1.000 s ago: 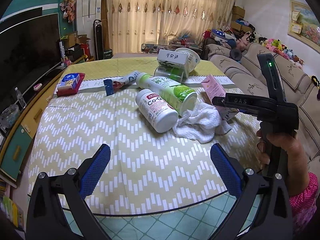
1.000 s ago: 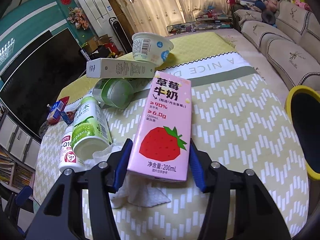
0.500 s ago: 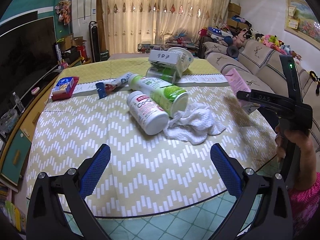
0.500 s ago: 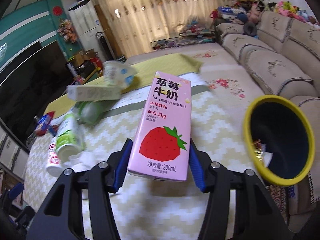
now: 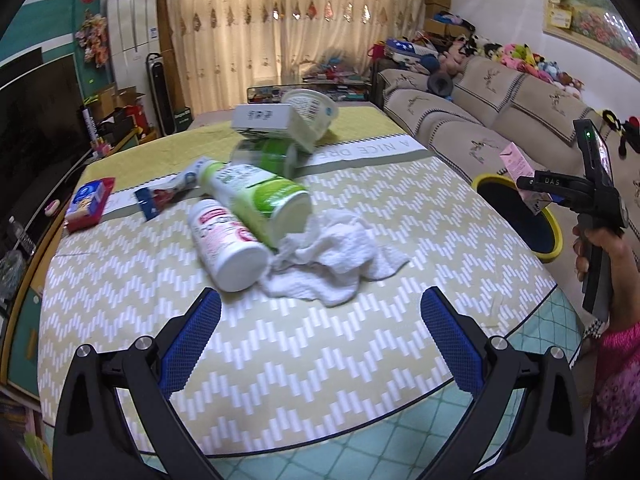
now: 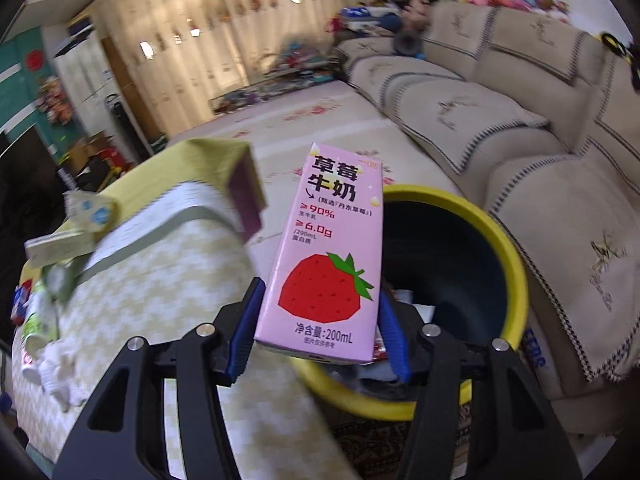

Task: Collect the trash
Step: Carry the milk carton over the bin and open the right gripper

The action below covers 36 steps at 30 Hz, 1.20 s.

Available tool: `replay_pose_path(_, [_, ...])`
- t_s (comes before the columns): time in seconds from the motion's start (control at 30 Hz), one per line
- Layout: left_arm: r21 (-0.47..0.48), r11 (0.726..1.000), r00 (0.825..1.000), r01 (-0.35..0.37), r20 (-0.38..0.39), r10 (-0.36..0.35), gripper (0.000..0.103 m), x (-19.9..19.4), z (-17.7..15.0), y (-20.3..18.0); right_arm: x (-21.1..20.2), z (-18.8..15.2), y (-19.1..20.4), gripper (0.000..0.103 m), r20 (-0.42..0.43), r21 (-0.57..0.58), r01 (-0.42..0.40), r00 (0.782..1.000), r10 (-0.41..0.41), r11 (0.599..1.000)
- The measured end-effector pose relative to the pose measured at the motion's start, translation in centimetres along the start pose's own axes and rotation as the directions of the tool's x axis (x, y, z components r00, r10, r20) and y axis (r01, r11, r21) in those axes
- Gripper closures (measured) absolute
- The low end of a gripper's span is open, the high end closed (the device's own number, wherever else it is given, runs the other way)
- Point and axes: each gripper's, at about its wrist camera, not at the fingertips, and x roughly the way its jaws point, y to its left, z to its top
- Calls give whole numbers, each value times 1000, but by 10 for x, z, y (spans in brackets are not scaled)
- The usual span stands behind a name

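Since a second ago, the right gripper (image 6: 320, 332) has swung away from the counter (image 5: 360, 208) and now holds the pink milk carton (image 6: 326, 256) over the yellow-rimmed bin (image 6: 508, 240), its blue jaws clamped on the carton's sides. Some scraps already lie in the bin. The left gripper (image 5: 320, 336) has drifted only slightly; its jaws stand wide and empty above the counter's near edge. Much remains to collect: a crumpled tissue (image 5: 340, 256), a white bottle (image 5: 228, 248), a green bottle (image 5: 264, 196), a white box (image 5: 262, 118), a cup (image 5: 312, 110) and wrappers (image 5: 160, 200). The task looks early, with most trash left.
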Motion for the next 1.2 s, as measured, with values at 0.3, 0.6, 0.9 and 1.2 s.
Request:
replay_pose_path(0.3, [39, 999, 1000, 14, -26, -13, 5, 17, 11, -18, 28, 2, -37, 50, -42, 58, 58, 998, -56, 997])
replay_pose_path(0.6, [54, 998, 999, 25, -42, -22, 5, 29, 14, -26, 30, 0, -42, 46, -25, 74, 60, 998, -58, 995])
replay_pose_path(0.9, [59, 997, 997, 46, -72, -42, 5, 49, 20, -23, 18, -5, -28, 46, 12, 61, 48, 999, -49, 997])
replay_pose_path(1.2, [32, 996, 988, 80, -137, -75, 16, 85, 30, -21, 24, -6, -27, 46, 2, 57, 36, 999, -37, 998])
